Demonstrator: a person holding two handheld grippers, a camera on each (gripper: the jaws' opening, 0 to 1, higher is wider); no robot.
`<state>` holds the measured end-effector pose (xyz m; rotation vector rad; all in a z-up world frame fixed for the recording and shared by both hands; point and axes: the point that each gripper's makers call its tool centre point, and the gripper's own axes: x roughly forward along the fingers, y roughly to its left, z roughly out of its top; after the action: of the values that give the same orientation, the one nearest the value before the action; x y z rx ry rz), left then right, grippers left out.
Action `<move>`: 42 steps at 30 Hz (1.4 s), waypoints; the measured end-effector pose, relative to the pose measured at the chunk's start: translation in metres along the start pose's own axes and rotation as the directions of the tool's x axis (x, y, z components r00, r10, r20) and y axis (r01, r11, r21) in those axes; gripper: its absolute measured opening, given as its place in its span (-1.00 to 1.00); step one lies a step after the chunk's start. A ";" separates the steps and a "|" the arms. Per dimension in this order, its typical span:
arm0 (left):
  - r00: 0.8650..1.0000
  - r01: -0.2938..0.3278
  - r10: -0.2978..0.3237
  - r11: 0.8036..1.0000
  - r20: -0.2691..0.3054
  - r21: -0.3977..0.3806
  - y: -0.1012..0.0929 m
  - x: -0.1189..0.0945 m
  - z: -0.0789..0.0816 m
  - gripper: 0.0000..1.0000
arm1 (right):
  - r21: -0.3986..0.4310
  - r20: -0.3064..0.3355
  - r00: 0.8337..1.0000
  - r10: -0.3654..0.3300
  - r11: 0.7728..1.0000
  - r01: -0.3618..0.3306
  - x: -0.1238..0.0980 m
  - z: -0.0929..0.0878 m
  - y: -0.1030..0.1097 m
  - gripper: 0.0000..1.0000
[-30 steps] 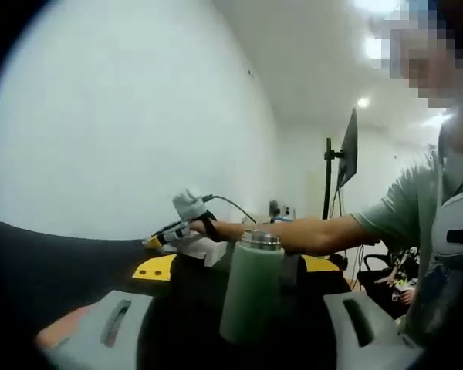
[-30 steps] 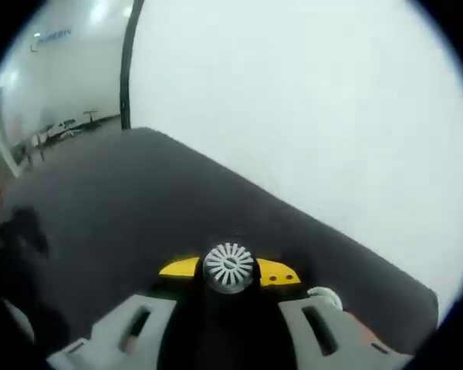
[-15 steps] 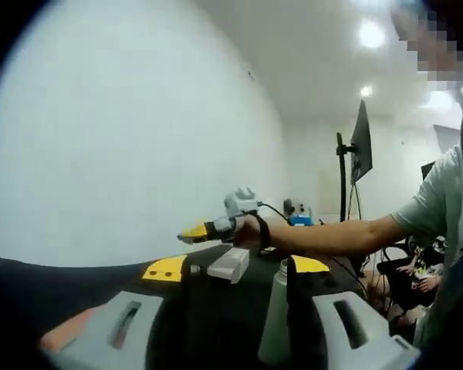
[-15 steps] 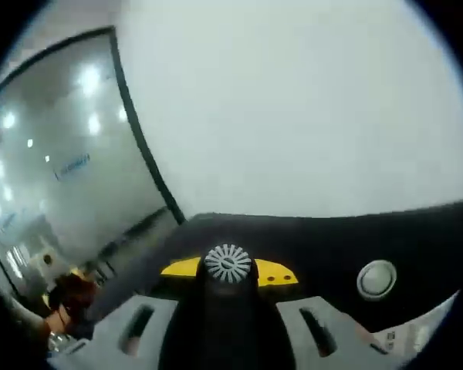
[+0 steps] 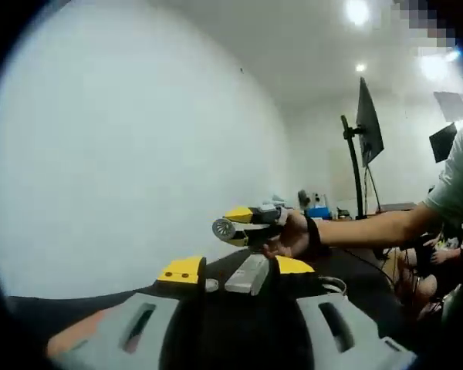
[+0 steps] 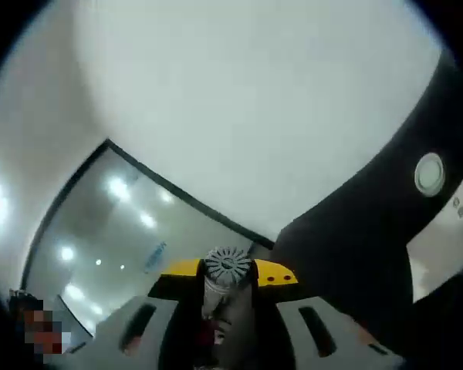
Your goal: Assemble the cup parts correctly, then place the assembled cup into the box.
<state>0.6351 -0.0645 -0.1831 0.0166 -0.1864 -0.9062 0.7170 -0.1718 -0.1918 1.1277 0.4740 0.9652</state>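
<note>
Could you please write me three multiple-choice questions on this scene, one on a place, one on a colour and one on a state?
1. The white round disc lies: A on the black table; B in a box; C between two jaws.
2. The left gripper has tips coloured: A red; B yellow; C green.
3. The right gripper is: A open and empty; B shut on a green cup; C shut on the ribbed round cap.
Answers: 1 A, the disc rests on the dark tabletop. 2 B, both tips show yellow in the left gripper view. 3 C, the cap sits pinched between its yellow tips.
</note>
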 end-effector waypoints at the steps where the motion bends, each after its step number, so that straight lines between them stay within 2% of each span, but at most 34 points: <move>1: 1.000 0.001 -0.001 1.000 0.002 0.000 -0.004 0.002 0.002 -0.41 | 0.009 0.009 1.000 0.018 1.000 -0.018 -0.003 -0.002 0.005 -0.58; 2: 1.000 0.006 -0.006 1.000 0.002 0.000 -0.008 0.004 0.005 -0.41 | 0.013 0.028 0.999 0.029 0.999 -0.030 -0.006 -0.003 0.010 -0.57; 8: 0.999 0.040 -0.040 0.999 -0.011 0.028 -0.028 0.018 0.017 -0.45 | 0.073 0.044 0.999 0.024 0.997 -0.027 -0.027 -0.014 0.025 -0.58; 12: 0.998 0.055 -0.054 0.998 -0.030 0.031 -0.027 0.037 0.025 -0.49 | 0.110 0.069 0.997 0.030 0.993 -0.038 -0.034 -0.018 0.040 -0.57; 14: 0.998 0.051 -0.048 0.997 -0.040 0.056 -0.028 0.044 0.029 -0.49 | 0.117 0.082 0.995 0.048 0.991 -0.058 -0.036 -0.019 0.050 -0.57; 16: 0.999 0.048 -0.048 0.997 -0.005 0.056 -0.031 0.050 0.042 -0.53 | 0.111 0.085 0.995 0.046 0.992 -0.056 -0.038 -0.021 0.060 -0.57; 18: 0.998 0.056 -0.056 0.998 0.012 0.017 -0.033 0.054 0.052 -0.56 | 0.102 0.081 0.995 0.051 0.993 -0.059 -0.039 -0.026 0.069 -0.57; 20: 0.998 0.066 -0.066 0.998 0.009 0.004 -0.041 0.059 0.056 -0.62 | 0.100 0.077 0.995 0.056 0.993 -0.063 -0.041 -0.030 0.075 -0.57; 24: 0.997 0.080 -0.080 0.997 -0.021 -0.009 -0.049 0.067 0.059 -0.71 | 0.105 0.065 0.995 0.079 0.991 -0.086 -0.041 -0.038 0.087 -0.57; 25: 0.996 0.081 -0.082 0.996 -0.018 -0.041 -0.053 0.070 0.058 -0.71 | 0.099 0.059 0.995 0.083 0.991 -0.089 -0.042 -0.041 0.090 -0.57; 29: 0.997 0.074 -0.075 0.995 -0.015 -0.070 -0.056 0.074 0.068 -0.73 | 0.100 0.053 0.993 0.101 0.989 -0.106 -0.042 -0.048 0.096 -0.57; 30: 0.997 0.066 -0.068 0.995 -0.027 -0.075 -0.058 0.075 0.067 -0.73 | 0.102 0.051 0.993 0.104 0.989 -0.109 -0.040 -0.035 0.092 -0.57; 33: 0.996 0.069 -0.073 0.994 -0.042 -0.090 -0.061 0.076 0.066 -0.78 | 0.086 0.043 0.993 0.112 0.989 -0.116 -0.040 -0.043 0.097 -0.57; 35: 0.997 0.062 -0.066 0.994 -0.031 -0.093 -0.062 0.075 0.068 -0.78 | 0.082 0.041 0.992 0.120 0.989 -0.123 -0.041 -0.034 0.096 -0.57; 42: 0.997 0.071 -0.073 0.992 -0.023 -0.100 -0.067 0.075 0.070 -0.79 | 0.066 0.035 0.991 0.131 0.989 -0.133 -0.045 -0.054 0.106 -0.57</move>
<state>0.6162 -0.1596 -0.1092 -0.0571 -0.1162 -0.9860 0.6101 -0.1697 -0.1230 1.2462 0.4137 1.0515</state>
